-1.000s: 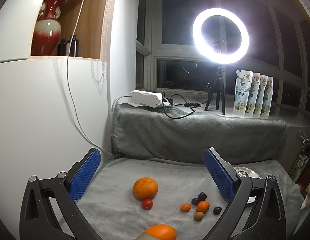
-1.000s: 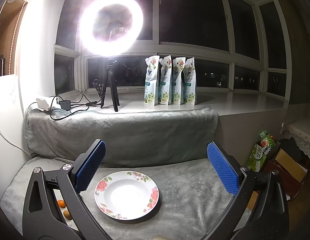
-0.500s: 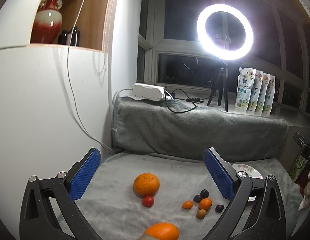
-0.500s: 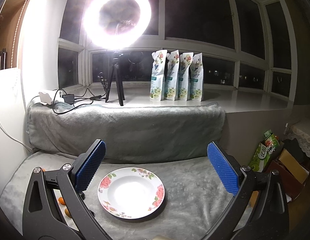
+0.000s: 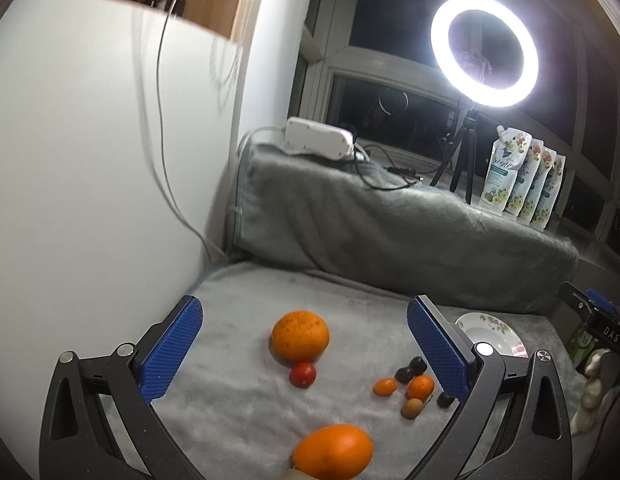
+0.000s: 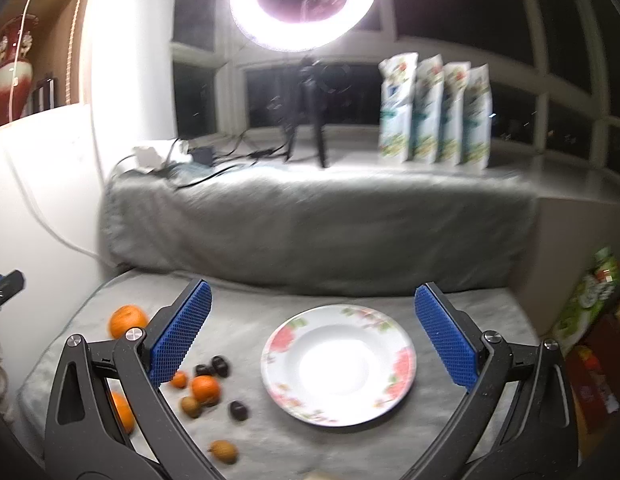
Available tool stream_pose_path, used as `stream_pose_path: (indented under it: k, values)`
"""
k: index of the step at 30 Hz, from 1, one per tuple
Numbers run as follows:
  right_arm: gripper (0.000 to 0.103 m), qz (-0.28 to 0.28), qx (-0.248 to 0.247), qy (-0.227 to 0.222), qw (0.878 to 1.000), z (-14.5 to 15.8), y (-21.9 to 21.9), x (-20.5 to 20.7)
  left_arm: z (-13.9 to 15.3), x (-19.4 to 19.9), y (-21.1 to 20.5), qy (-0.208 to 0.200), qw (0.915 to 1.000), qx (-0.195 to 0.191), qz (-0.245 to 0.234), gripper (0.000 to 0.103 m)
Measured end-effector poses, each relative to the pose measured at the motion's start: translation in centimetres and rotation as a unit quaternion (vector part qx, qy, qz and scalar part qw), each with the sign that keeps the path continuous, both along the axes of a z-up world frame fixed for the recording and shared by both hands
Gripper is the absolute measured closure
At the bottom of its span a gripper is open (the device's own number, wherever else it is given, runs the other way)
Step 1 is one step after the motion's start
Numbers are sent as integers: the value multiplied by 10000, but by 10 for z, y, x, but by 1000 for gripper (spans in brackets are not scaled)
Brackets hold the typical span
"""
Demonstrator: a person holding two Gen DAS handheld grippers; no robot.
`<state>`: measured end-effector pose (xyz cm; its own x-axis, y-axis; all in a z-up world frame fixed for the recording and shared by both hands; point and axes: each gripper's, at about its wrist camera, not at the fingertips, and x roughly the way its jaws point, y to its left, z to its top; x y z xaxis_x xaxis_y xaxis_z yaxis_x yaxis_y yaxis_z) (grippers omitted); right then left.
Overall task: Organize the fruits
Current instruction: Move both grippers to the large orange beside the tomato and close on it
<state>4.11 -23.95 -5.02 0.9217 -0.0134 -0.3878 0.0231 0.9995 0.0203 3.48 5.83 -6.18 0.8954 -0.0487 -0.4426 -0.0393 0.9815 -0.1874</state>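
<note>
Fruit lies loose on a grey blanket [image 5: 238, 392]. In the left wrist view a big orange [image 5: 300, 335] sits centre with a small red tomato [image 5: 302, 374] touching its near side, and a second orange [image 5: 333, 452] lies at the bottom edge. Small oranges [image 5: 420, 386] and dark plums [image 5: 417, 365] cluster to the right. My left gripper [image 5: 306, 344] hangs open above them, holding nothing. In the right wrist view a white floral plate [image 6: 337, 364] lies empty between the fingers of my open right gripper [image 6: 311, 334]. The small-fruit cluster [image 6: 206, 389] lies left of the plate.
A raised blanket-covered ledge [image 5: 389, 232] runs behind the fruit, carrying a white power strip [image 5: 318, 142], cables, a ring light on a tripod [image 5: 483, 51] and several pouches [image 6: 433, 114]. A white cabinet wall [image 5: 90, 180] bounds the left. Boxes and packets [image 6: 589, 308] stand right.
Both cameras have tipped downward and moved in. The fruit and the plate now sit larger and higher in view. The right view has swung left, bringing more fruit into sight. Both grippers stayed open.
</note>
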Motion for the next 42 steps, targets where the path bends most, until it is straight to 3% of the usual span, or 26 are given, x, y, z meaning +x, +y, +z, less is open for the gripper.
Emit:
stream_pose_path:
  k: [8,18,20,34,38,42]
  values:
    - [1,890,348,481,9943,-14,30,31,-32,18,24,526,9965,-622,-184,11]
    - [5,1817,752,1365,9709,-43,79,80,-68,44,38,1118,9872,-1077,-353,17]
    - [13,1915,774,1496,9669,-49,86,86,-75,49,39,1211,9860,-1084,-369,20]
    - [16,2602,1247,2401,9269,-77,132,138,-104,80,31,1653,9774,-1105,-713,34]
    - [16,2730,1487,2725,9106,-91,143,156,-112,91,29,1759,9748,-1138,-766,35]
    - [25,2781,1691,3035,8955,-107,154,174,-119,101,30,1855,9703,-1306,-836,35]
